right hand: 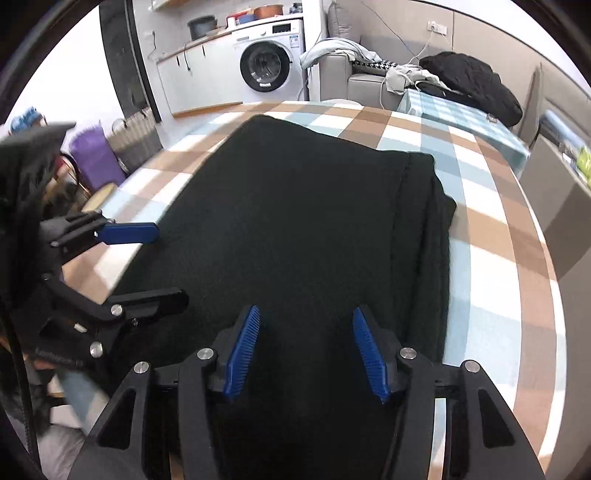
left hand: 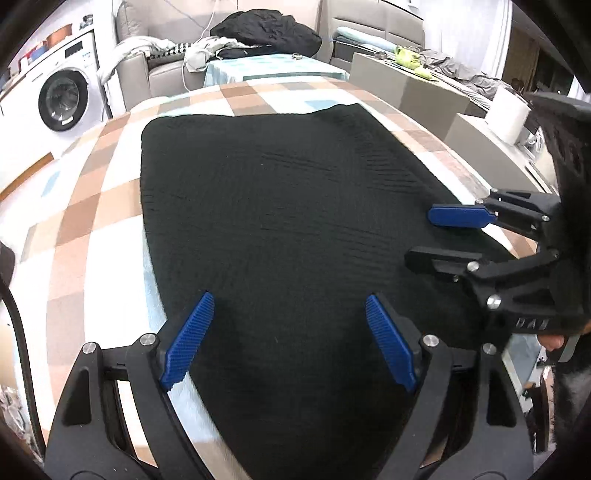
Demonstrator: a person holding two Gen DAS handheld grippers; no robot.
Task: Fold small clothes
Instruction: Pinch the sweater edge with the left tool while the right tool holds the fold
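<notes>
A black knitted garment [left hand: 273,206] lies flat on the checked tablecloth [left hand: 92,206]; in the right wrist view [right hand: 295,229] its right side is folded over into a thicker strip. My left gripper [left hand: 290,302] is open and empty, low over the garment's near edge. My right gripper [right hand: 304,317] is open and empty over the garment's near right part. The right gripper also shows in the left wrist view [left hand: 421,236], at the garment's right edge. The left gripper shows in the right wrist view [right hand: 168,262], at the garment's left edge.
A washing machine [left hand: 62,99] stands at the far left. A grey sofa [left hand: 162,70] with a black bundle [left hand: 266,33] and loose clothes is behind the table. A white paper roll [left hand: 508,114] and grey boxes stand to the right. Baskets [right hand: 133,140] stand on the floor.
</notes>
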